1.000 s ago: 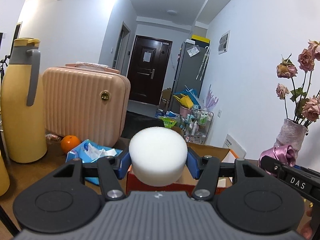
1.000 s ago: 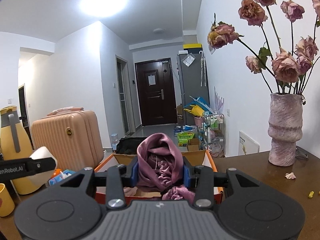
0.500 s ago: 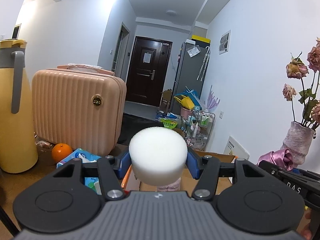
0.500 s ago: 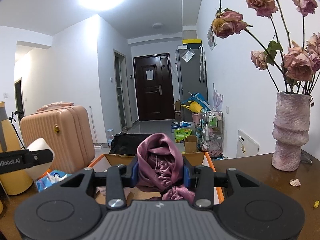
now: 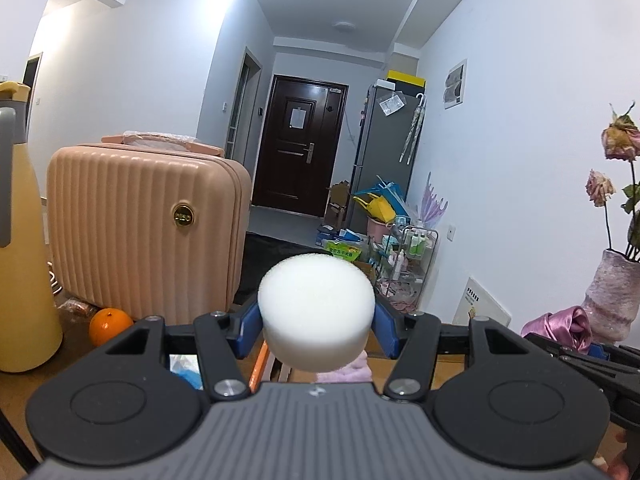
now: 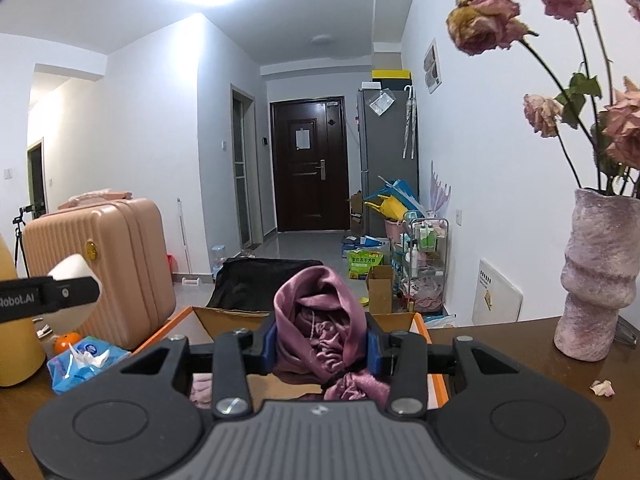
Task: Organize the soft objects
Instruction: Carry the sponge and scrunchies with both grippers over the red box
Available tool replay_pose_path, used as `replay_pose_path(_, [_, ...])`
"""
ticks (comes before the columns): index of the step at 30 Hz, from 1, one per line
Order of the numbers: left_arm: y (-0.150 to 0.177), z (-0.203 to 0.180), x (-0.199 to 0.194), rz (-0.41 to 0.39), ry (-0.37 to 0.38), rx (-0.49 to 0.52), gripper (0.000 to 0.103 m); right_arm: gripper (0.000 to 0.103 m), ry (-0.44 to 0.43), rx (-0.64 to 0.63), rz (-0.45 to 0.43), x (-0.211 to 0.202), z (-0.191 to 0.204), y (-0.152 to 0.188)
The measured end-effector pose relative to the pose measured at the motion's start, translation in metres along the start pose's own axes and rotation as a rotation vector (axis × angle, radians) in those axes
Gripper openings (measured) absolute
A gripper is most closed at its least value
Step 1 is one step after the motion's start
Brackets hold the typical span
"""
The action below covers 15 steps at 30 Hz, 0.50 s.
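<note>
A round white sponge [image 5: 316, 312] is pinched between the blue pads of my left gripper [image 5: 316, 326], which is shut on it. Below it lies the orange-rimmed cardboard box [image 5: 262, 360] with a pale pink soft item [image 5: 346, 372] inside. My right gripper [image 6: 320, 346] is shut on a crumpled mauve satin cloth [image 6: 320, 320], held above the same box [image 6: 434, 364]. From the right wrist, the left gripper [image 6: 48, 300] with the sponge [image 6: 74, 276] shows at the left edge. The cloth [image 5: 560, 328] also shows in the left wrist view.
A pink ribbed suitcase [image 5: 144, 232], an orange [image 5: 110, 326] and a yellow jug [image 5: 20, 280] stand to the left. A blue wipes pack [image 6: 80, 364] lies beside the box. A mauve vase [image 6: 600, 276] with dried roses stands at the right on the brown table [image 6: 520, 360].
Both grippers have moved forward over the table toward the box, each keeping its grip. The suitcase and jug have slid left in the left wrist view; the box rim now lies under both.
</note>
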<state>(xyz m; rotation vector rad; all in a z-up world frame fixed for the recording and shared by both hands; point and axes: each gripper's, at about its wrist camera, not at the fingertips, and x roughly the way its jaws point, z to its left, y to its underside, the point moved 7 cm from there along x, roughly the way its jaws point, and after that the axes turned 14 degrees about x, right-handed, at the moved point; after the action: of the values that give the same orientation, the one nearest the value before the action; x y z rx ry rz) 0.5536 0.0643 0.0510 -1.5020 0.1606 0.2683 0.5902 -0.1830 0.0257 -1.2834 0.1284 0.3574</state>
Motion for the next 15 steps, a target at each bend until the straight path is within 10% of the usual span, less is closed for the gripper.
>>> replay_pose_path(15, [0.011,-0.009,0.052,0.060,-0.012,0.066,0.058,0.040,0.039,-0.061,0.073,0.046,-0.002,0.016])
